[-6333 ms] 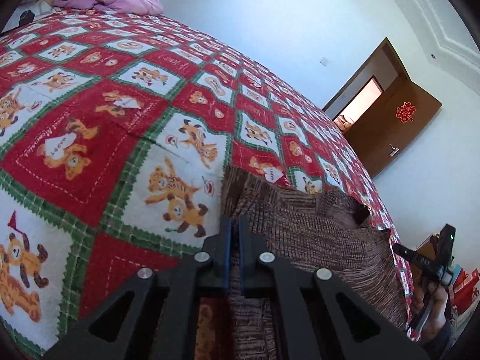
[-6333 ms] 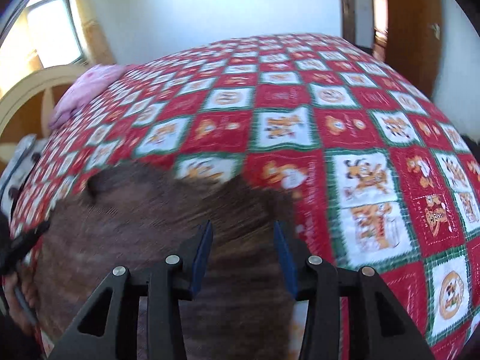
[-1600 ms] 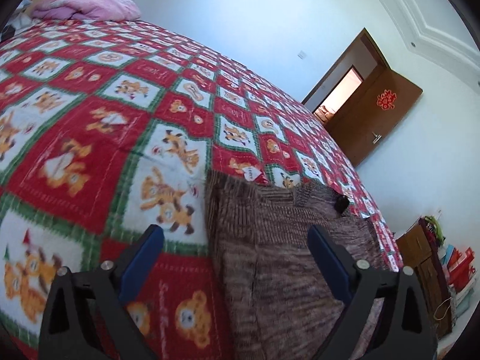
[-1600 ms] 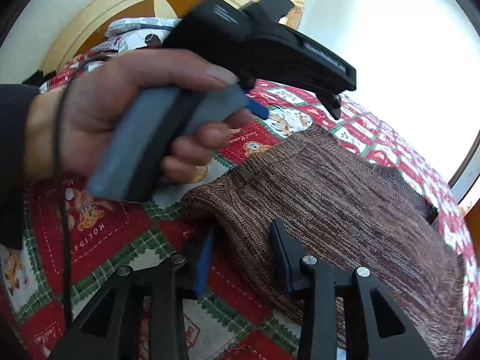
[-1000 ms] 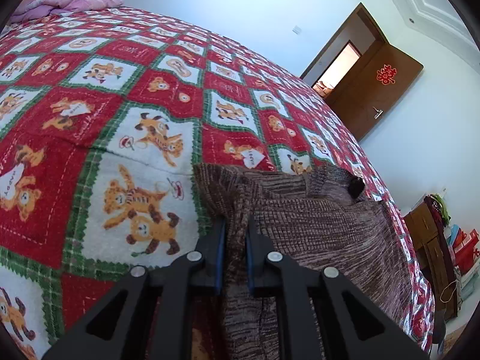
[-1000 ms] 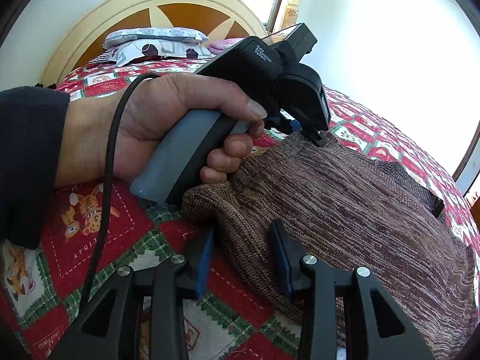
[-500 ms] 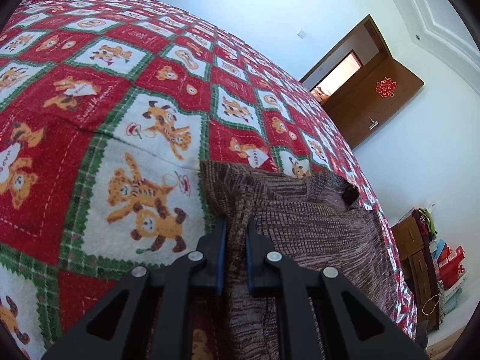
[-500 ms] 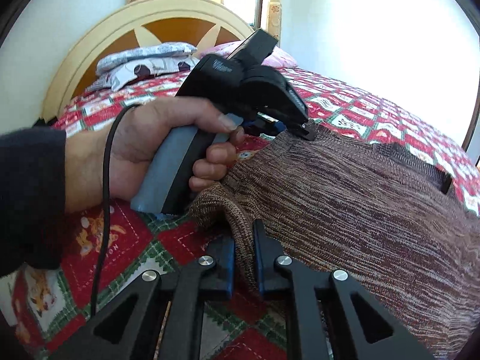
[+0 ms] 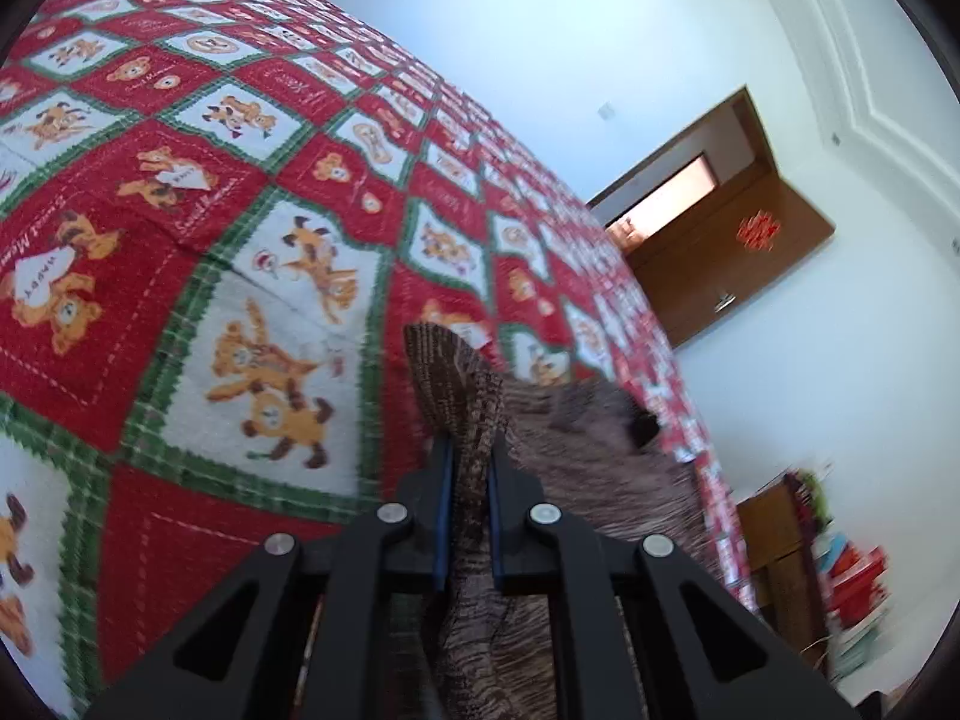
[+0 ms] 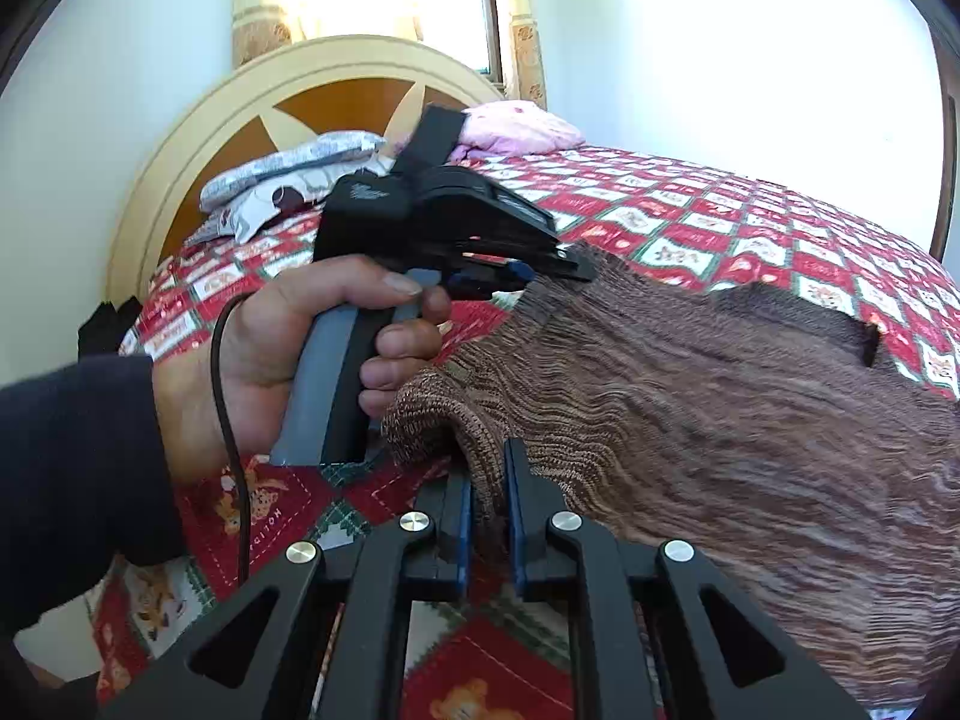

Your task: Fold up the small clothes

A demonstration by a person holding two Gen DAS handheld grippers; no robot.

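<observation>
Right gripper (image 10: 486, 516) has just clamped the brown knit garment (image 10: 720, 420) beside the left gripper (image 9: 467, 510), also pinching it; fold can begin.

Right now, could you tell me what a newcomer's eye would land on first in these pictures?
Probably the red, green and white teddy-bear quilt covering the whole bed. Next, the brown knit garment lying on it, one edge pinched by each hand-held gripper: the left at a raised corner, the right at the near hem. Behind stands a cream-and-brown headboard.
</observation>
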